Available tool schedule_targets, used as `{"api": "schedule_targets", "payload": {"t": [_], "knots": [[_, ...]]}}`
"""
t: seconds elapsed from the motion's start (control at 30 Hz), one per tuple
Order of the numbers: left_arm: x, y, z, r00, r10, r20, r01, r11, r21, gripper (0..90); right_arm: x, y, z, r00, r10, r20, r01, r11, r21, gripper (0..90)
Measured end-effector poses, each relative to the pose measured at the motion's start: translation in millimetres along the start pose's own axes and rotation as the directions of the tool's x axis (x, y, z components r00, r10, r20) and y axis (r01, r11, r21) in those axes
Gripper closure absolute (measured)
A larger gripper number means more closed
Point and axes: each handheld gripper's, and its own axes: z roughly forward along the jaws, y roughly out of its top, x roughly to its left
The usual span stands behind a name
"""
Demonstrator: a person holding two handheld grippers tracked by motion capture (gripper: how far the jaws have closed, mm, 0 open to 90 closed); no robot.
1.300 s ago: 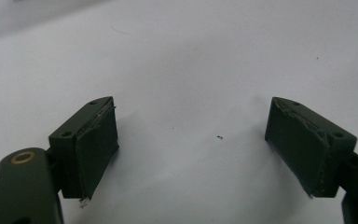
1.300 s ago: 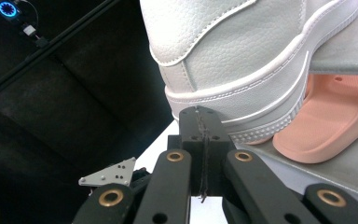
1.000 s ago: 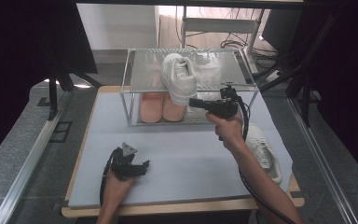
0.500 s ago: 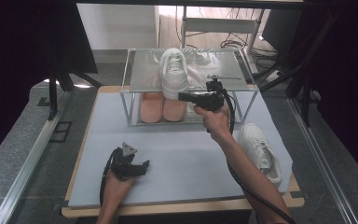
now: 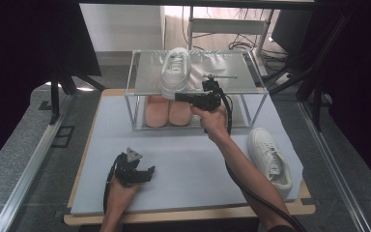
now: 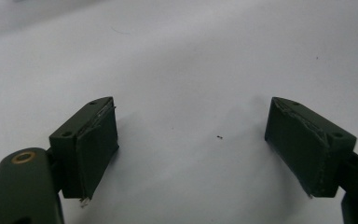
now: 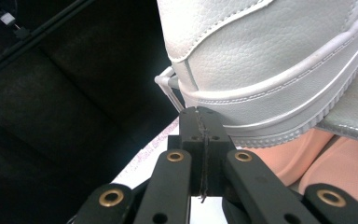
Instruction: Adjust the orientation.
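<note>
The right gripper (image 5: 179,96), jaws pressed together, touched the shoe (image 5: 175,72) overhanging the rack's (image 5: 232,72) front edge. A harder nudge risked tipping it off. The left gripper (image 5: 147,170) rested wide on the table (image 5: 193,159).

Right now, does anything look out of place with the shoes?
Yes. One white leather sneaker sits on the clear shelf rack, heel overhanging the front edge; its mate lies apart on the table's right side.

A pair of pink shoes (image 5: 166,111) sits side by side on the lower level of the wire rack (image 5: 135,96). A second white sneaker (image 5: 270,157) lies well apart — near the grey mat's (image 5: 188,159) right edge.
</note>
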Motion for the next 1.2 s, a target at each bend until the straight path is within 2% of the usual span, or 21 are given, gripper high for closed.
{"api": "schedule_targets", "payload": {"t": [0.17, 0.37, 0.57, 0.83, 0.97, 1.07, 1.2], "knots": [[-0.1, 0.0, -0.1, 1.0, 0.001, -0.001, -0.001, 1.0, 0.0, 17.3, 2.2, 1.7, -2.6, 0.9986, -0.02, 0.049, 0.02, 1.0, 0.0, 90.0], [-0.1, 0.0, 0.0, 1.0, 0.001, 0.0, -0.001, 1.0, 0.0, 17.3, -9.6, 5.0, -15.4, 0.9965, -0.004, 0.083, 0.005, 1.0, -0.013, 90.0], [0.0, 0.0, 0.0, 1.0, 0.001, 0.0, -0.001, 1.0, 0.0, 17.3, -12.3, 5.3, -14.9, 0.9968, 0.006, 0.08, -0.004, 1.0, -0.028, 90.0], [0.0, 0.0, 0.0, 1.0, 0.001, 0.0, -0.001, 1.0, 0.0, 17.3, -3.9, 7.9, 8.4, 0.9971, -0.023, 0.073, 0.024, 1.0, -0.002, 90.0], [0.0, -0.1, 0.0, 1.0, 0.0, 0.001, 0.0, 1.0, 0.0, 17.3, -5.1, 5.9, 6.4, 0.998, -0.025, 0.057, 0.024, 1.0, 0.011, 90.0], [0.0, 0.0, 0.0, 1.0, 0.001, 0.0, -0.001, 1.0, 0.0, 17.3, -4.5, 3.1, 3.4, 0.9949, -0.039, 0.093, 0.037, 0.999, 0.022, 90.0], [0.0, 0.0, 0.0, 1.0, 0.001, 0.0, -0.001, 1.0, 0.0, 17.3, -7.5, -1.3, -2.1, 0.9948, -0.037, 0.095, 0.034, 0.999, 0.028, 87.9]]}}
